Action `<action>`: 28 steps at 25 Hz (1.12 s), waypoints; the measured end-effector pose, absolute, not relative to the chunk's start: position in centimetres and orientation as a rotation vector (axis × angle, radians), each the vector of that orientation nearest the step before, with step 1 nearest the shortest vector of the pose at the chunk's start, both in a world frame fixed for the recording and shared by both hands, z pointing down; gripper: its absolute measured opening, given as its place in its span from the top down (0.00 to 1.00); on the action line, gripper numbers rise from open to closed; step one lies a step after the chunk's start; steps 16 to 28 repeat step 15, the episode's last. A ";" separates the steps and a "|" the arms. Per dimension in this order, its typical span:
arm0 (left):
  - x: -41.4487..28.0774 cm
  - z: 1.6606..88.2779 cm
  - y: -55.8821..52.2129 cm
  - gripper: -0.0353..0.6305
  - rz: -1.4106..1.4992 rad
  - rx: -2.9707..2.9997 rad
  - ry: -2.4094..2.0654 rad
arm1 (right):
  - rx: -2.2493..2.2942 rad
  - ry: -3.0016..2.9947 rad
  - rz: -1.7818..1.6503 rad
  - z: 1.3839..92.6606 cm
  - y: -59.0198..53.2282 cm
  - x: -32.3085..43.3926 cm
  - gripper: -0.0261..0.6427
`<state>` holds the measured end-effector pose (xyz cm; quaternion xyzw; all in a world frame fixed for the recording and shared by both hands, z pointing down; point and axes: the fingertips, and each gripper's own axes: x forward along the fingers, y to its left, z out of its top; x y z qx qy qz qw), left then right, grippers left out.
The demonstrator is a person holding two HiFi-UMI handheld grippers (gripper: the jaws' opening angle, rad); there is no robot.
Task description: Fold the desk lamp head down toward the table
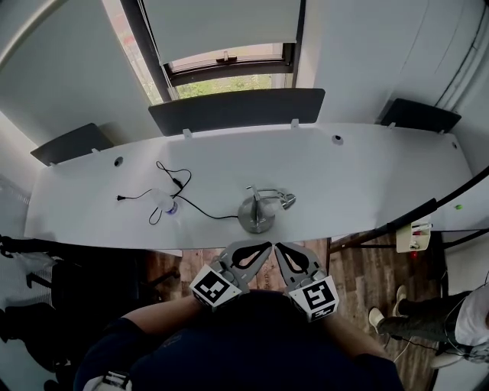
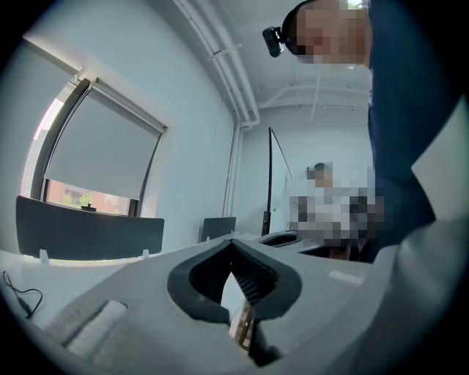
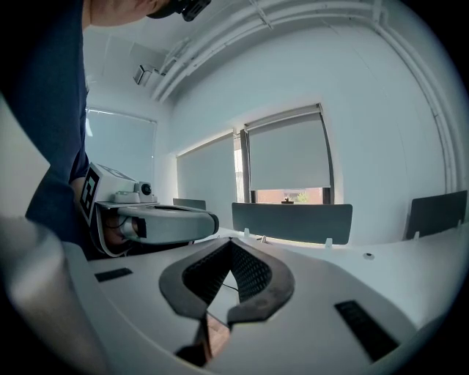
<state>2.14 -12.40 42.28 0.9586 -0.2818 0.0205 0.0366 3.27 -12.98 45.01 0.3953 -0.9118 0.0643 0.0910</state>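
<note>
A long white curved desk (image 1: 367, 176) spans the head view, with a dark grey partition screen (image 1: 237, 111) standing along its far edge under a window closed off by a pale roller blind (image 1: 221, 23). The silver desk lamp with a round metal base (image 1: 257, 215) stands near the desk's front edge, at about the middle of its length. Its small head (image 1: 286, 200) sits to the right of the base. The grey left gripper (image 1: 267, 245) and the grey right gripper (image 1: 278, 245) are held side by side just short of the desk edge, tips close together, both clear of the lamp. Each gripper view shows its jaws pressed together with nothing between them. A thin black cable (image 1: 218, 217) trails left from the lamp base.
</note>
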 end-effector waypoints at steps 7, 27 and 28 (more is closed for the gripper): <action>2.2 42.4 -12.2 0.94 0.054 2.938 -0.865 | 1.184 -2.711 0.215 44.9 -12.9 3.4 0.95; 2.1 42.5 -12.1 0.94 0.054 2.943 -0.859 | 1.179 -2.711 0.198 45.2 -12.7 3.6 0.95; 2.1 42.5 -12.1 0.94 0.054 2.943 -0.859 | 1.179 -2.711 0.198 45.2 -12.7 3.6 0.95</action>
